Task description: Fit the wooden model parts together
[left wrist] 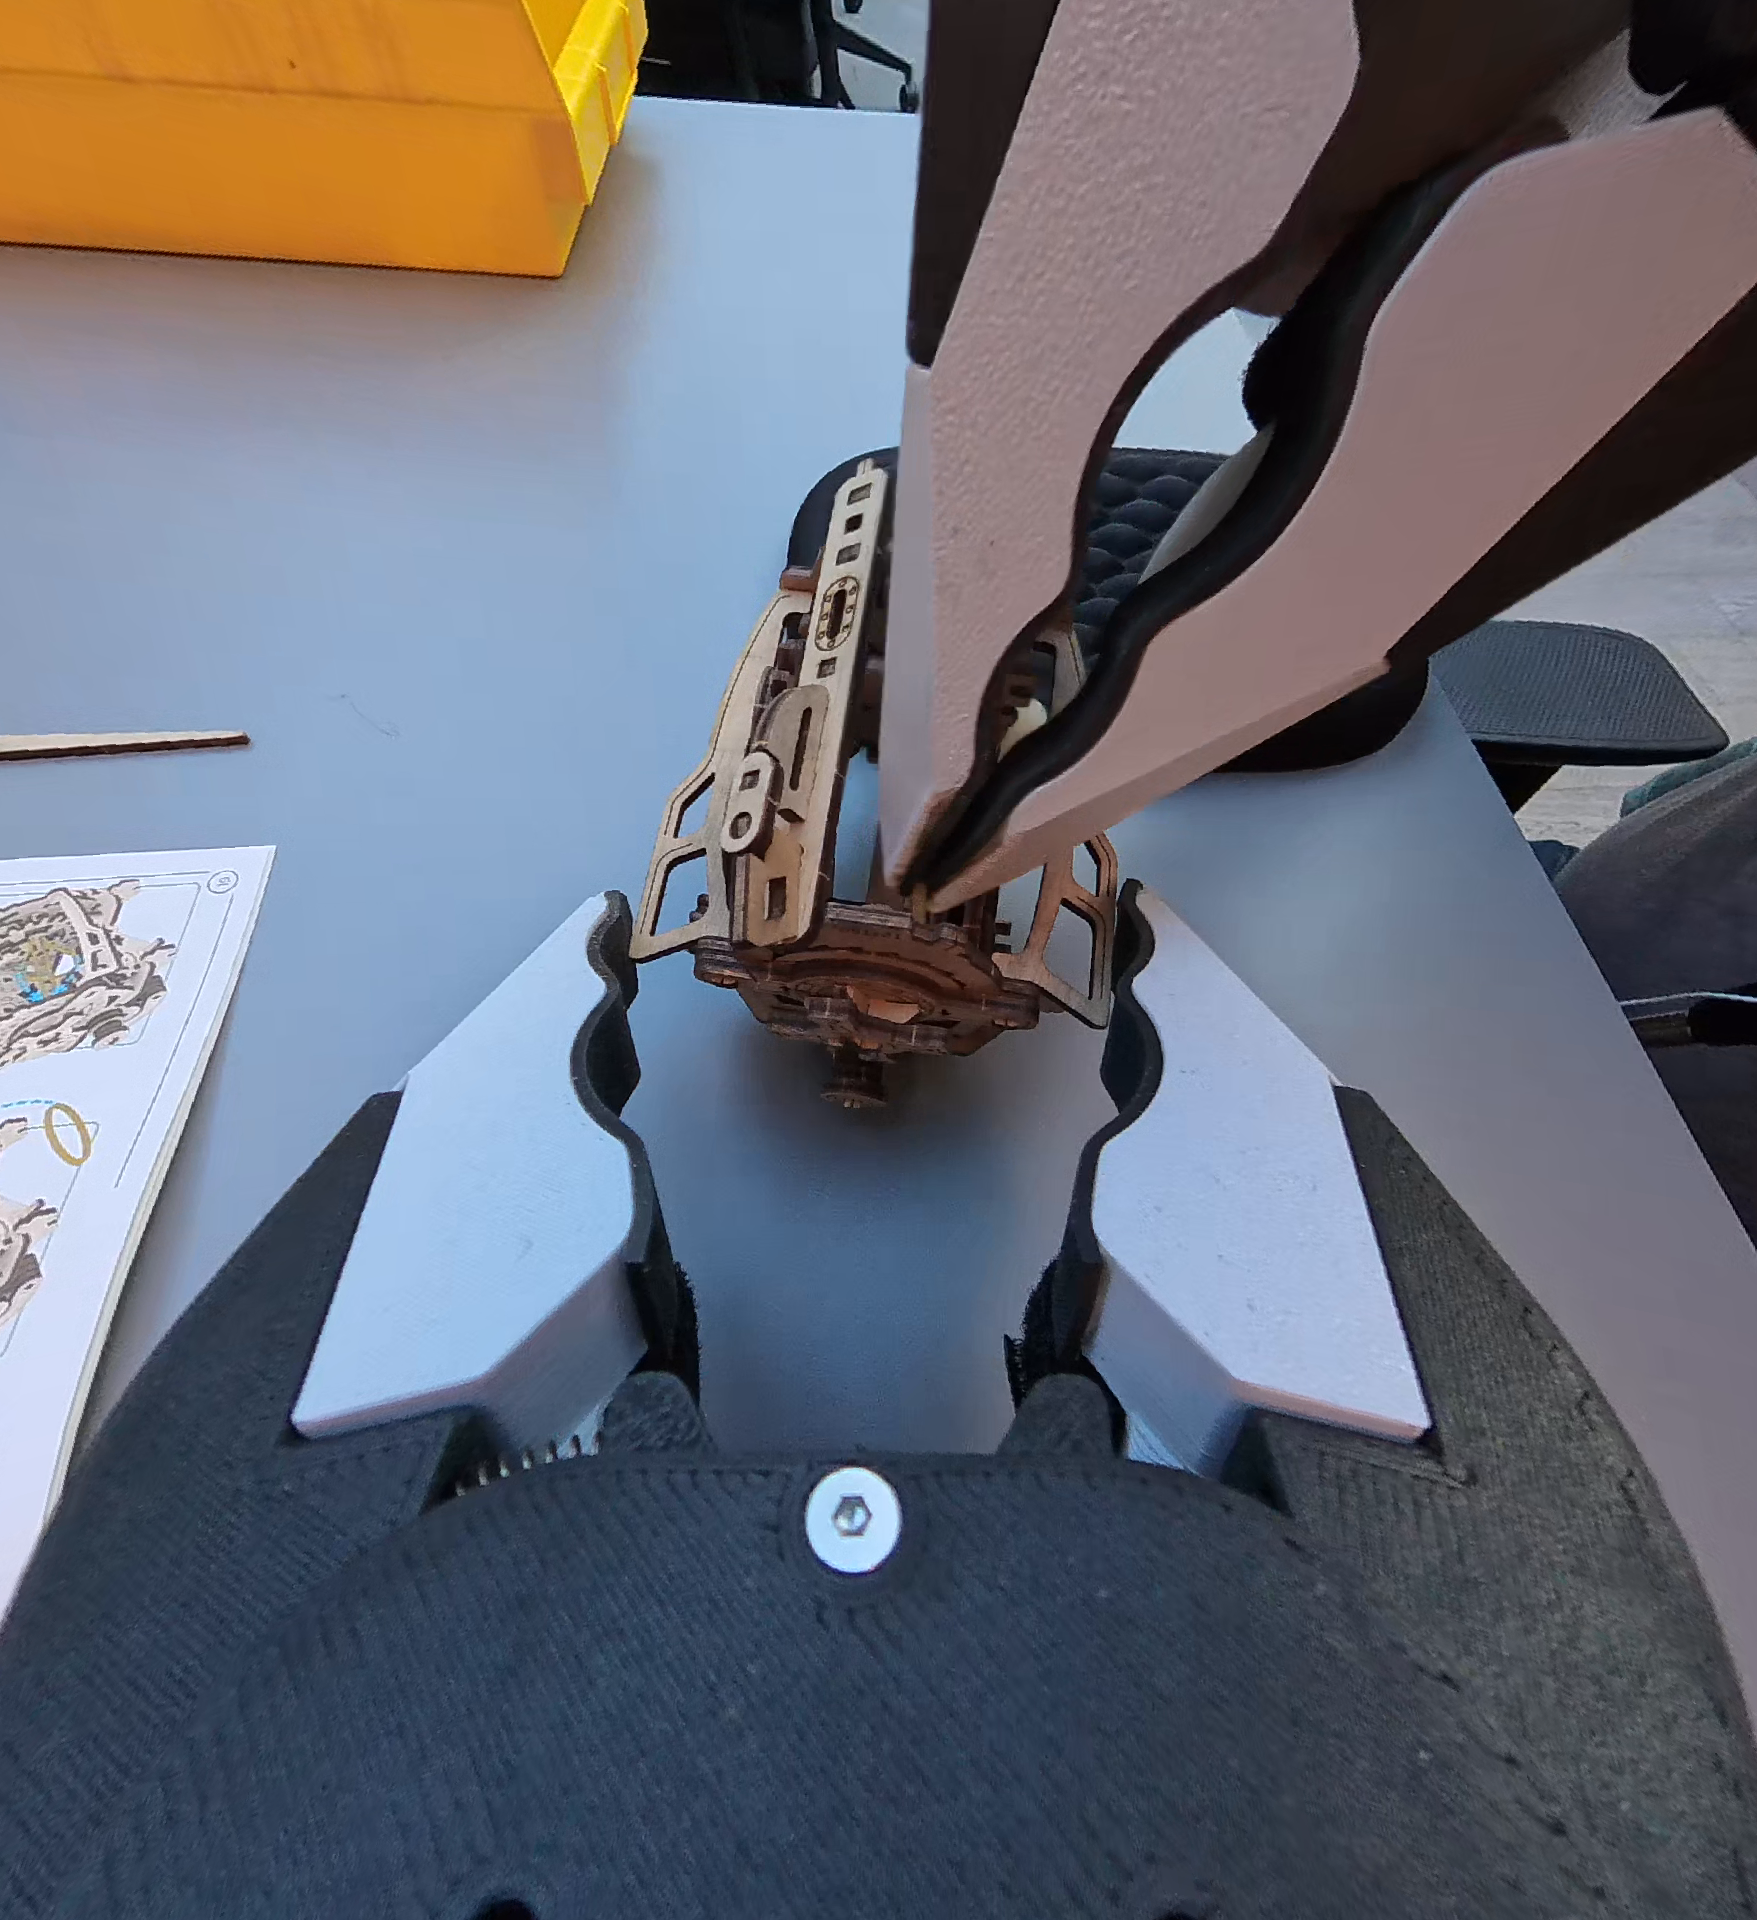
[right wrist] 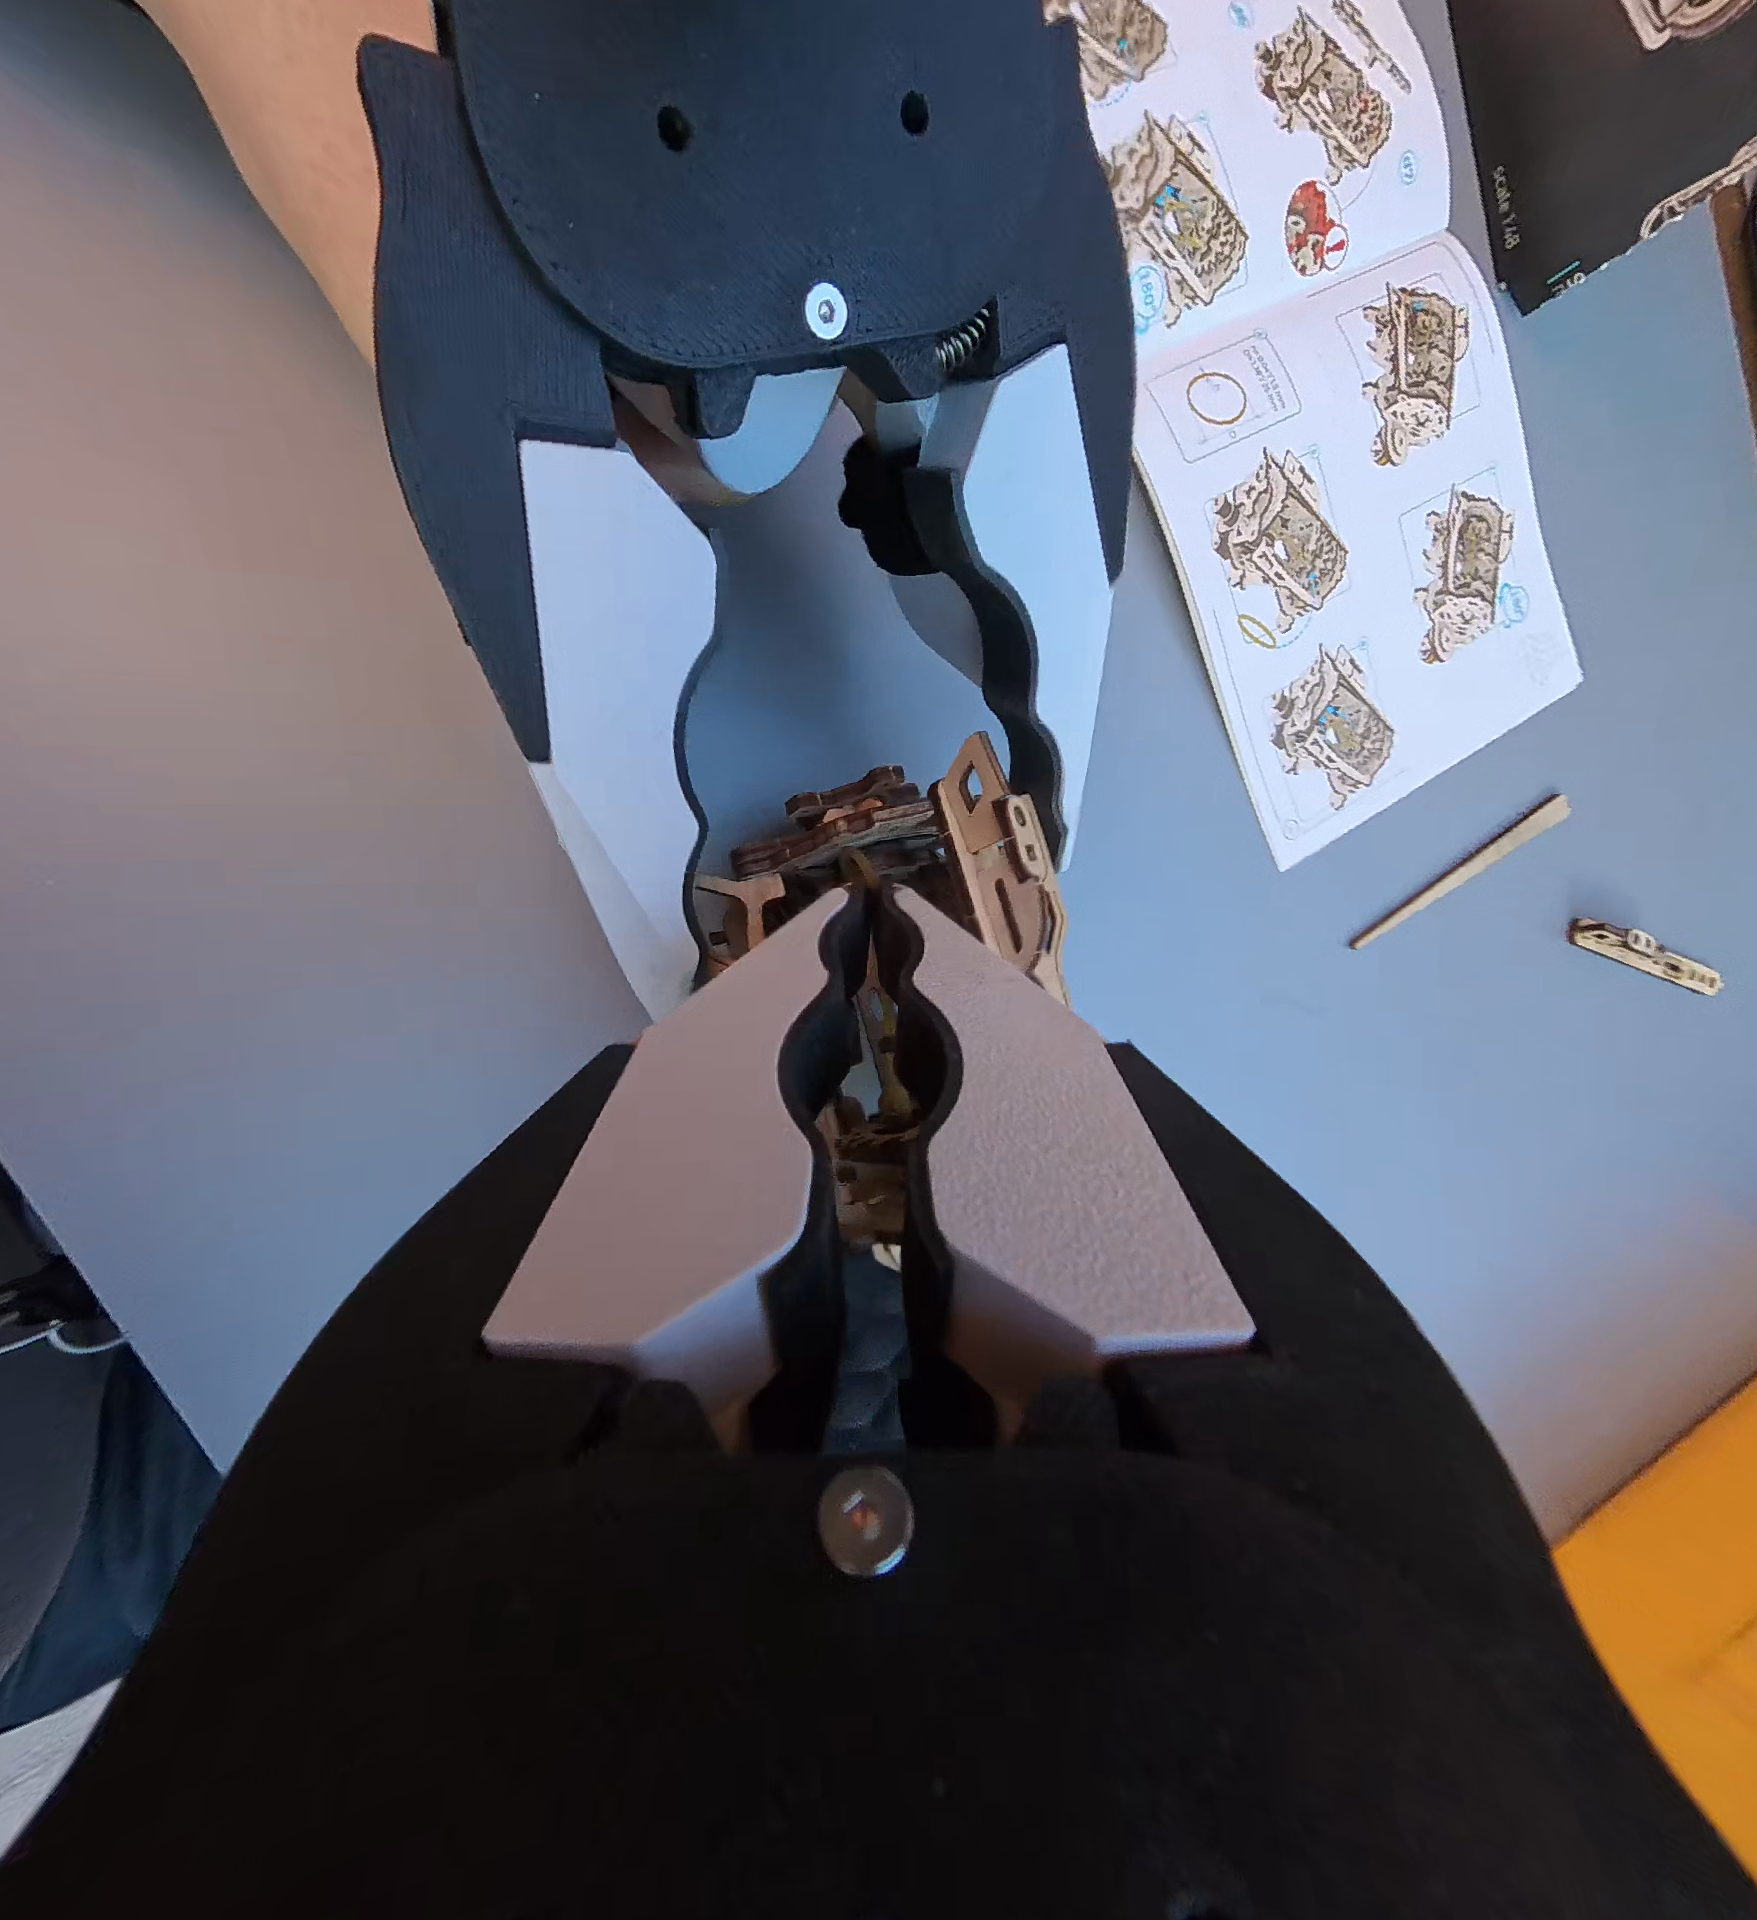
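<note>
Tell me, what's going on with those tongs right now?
Left tongs open around wooden model. Right tongs pinched shut at its top, maybe on a thin band. Nothing in the way.

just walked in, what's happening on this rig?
A person is assembling a laser-cut wooden model on a grey table with two handheld grippers. The left gripper is open, its fingers flanking the model's near end. The right gripper comes in from above, closed on a thin yellowish band at the model. An open instruction booklet and loose wooden strips lie nearby.

Tan-and-dark-brown laser-cut wooden model point(left wrist: 853, 831); pale blue-grey counter point(left wrist: 386, 520); bright yellow plastic bin point(left wrist: 261, 135); white illustrated instruction booklet point(right wrist: 1373, 499).
</note>
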Demonstrator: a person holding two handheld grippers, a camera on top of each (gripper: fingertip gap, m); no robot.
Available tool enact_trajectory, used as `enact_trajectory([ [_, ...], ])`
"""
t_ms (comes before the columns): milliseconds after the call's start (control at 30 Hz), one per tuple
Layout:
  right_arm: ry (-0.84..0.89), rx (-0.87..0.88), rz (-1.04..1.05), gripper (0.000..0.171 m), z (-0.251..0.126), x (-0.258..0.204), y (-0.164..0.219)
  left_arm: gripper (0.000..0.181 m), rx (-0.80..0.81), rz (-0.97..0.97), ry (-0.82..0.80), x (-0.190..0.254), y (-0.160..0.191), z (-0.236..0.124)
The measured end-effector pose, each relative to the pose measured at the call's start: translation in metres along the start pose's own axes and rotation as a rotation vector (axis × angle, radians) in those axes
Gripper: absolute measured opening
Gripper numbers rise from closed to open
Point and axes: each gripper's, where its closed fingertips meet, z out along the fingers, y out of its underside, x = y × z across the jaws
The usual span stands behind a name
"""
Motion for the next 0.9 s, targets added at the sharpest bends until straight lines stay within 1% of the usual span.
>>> enact_trajectory([
  [133, -0.063, 0.06, 0.046, 0.0, -0.003, -0.002, 0.004, 0.091, 0.004, -0.012, 0.005, -0.001, 0.0, 0.0],
  [200, -0.101, 0.127, 0.049, 0.0, -0.009, -0.005, 0.002, 0.091, 0.002, -0.011, 0.011, 0.0, 0.0, 0.0],
  [367, -0.147, 0.221, 0.059, 0.0, -0.017, -0.004, 0.002, 0.091, 0.001, 0.002, 0.009, 0.001, 0.0, 0.0],
  [467, -0.131, 0.241, 0.007, 0.0, -0.018, -0.004, 0.003, 0.091, 0.012, -0.009, 0.011, 0.0, -0.002, -0.001],
  [567, -0.129, 0.251, -0.004, 0.0, -0.016, -0.006, 0.004, 0.09, 0.065, -0.047, 0.023, -0.003, -0.008, -0.007],
  [633, -0.125, 0.268, 0.001, 0.0, -0.016, -0.006, 0.003, 0.089, 0.093, -0.071, 0.05, -0.001, -0.011, -0.013],
  [700, -0.101, 0.281, -0.008, 0.0, -0.017, -0.003, 0.003, 0.089, 0.085, -0.081, 0.072, 0.001, -0.01, -0.02],
  [767, -0.091, 0.297, -0.014, 0.0, -0.016, -0.003, 0.003, 0.087, 0.084, -0.066, 0.053, -0.001, -0.013, -0.032],
  [833, -0.083, 0.322, -0.02, 0.0, -0.016, -0.002, 0.001, 0.08, 0.116, -0.057, 0.013, -0.005, -0.021, -0.049],
  [867, -0.073, 0.334, -0.025, 0.0, -0.016, -0.001, 0.001, 0.072, 0.147, -0.058, 0.001, -0.005, -0.027, -0.059],
  [900, -0.061, 0.346, -0.034, 0.0, -0.016, 0.0, 0.001, 0.06, 0.18, -0.059, -0.01, -0.003, -0.034, -0.069],
])
